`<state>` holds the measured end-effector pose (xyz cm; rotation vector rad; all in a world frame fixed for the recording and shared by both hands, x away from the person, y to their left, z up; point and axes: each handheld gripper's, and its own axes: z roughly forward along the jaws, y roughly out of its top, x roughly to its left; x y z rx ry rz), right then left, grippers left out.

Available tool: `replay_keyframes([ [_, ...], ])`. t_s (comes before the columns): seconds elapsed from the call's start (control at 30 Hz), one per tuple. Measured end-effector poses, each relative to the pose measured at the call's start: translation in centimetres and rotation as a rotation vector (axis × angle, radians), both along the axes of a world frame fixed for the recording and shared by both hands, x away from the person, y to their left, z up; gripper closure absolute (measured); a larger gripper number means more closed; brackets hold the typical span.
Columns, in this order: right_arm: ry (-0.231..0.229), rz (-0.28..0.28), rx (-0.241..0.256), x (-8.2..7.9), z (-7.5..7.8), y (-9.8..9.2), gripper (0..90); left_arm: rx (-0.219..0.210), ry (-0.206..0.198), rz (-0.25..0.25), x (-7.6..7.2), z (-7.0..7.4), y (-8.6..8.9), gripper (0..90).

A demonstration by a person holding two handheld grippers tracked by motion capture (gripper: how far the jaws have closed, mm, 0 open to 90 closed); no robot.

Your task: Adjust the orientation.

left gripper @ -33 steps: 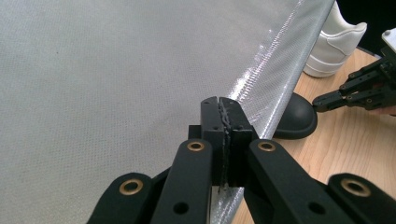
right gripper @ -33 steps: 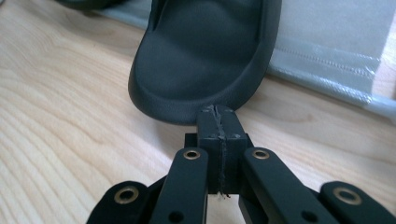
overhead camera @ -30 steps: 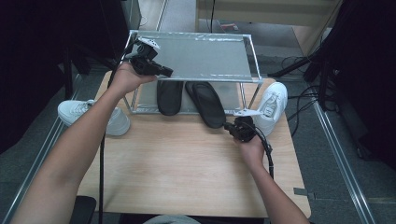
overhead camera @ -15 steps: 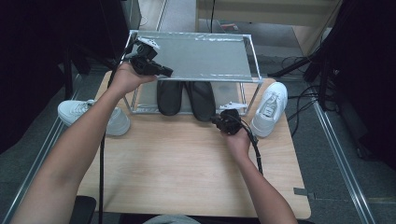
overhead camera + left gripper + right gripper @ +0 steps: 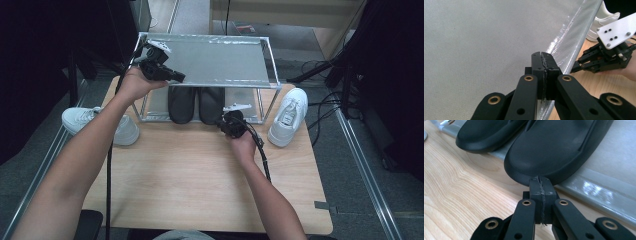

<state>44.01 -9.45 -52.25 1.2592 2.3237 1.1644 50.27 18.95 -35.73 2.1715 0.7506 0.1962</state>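
Note:
A metal rack with a mesh top shelf stands at the table's far edge. Two black slippers lie side by side on its lower shelf, the left slipper beside the right slipper. My right gripper is shut, and its tips touch the near end of the right slipper. My left gripper is shut with nothing in it, held over the front edge of the top shelf at its left side.
One white sneaker lies on the table to the right of the rack. Another white sneaker lies at the table's left edge. The wooden table stretches bare toward me. Cables trail back from both grippers.
My right gripper has moved left and toward the rack, pushing the right slipper from its slanted, sticking-out position to straight beside the other. The left gripper has stayed in place.

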Motion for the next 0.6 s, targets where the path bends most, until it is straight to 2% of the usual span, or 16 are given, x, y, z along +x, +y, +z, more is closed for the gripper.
replay_keyframes([
  [0.2, 0.002, 0.023, 0.012, 0.5, -0.1, 1.4, 90.0, -0.008, 0.006, 0.0, 0.0, 0.0, 0.1, 90.0],
  [0.37, 0.016, 0.028, 0.023, 0.2, 0.0, 1.3, 90.0, -0.006, 0.004, 0.004, 0.0, 0.0, 0.1, 89.5],
  [0.47, 0.01, 0.055, 0.043, -0.7, 0.7, 0.7, 90.0, -0.018, 0.015, 0.011, 0.1, 0.1, 0.3, 84.9],
  [0.5, 0.003, 0.061, 0.05, -1.1, 1.0, 0.5, 89.2, -0.027, 0.03, 0.015, 0.2, 0.2, 0.5, 83.2],
  [0.6, -0.011, 0.082, 0.06, -2.2, 1.8, -0.3, 85.6, -0.033, 0.044, 0.048, 0.4, 0.7, 0.9, 77.0],
])
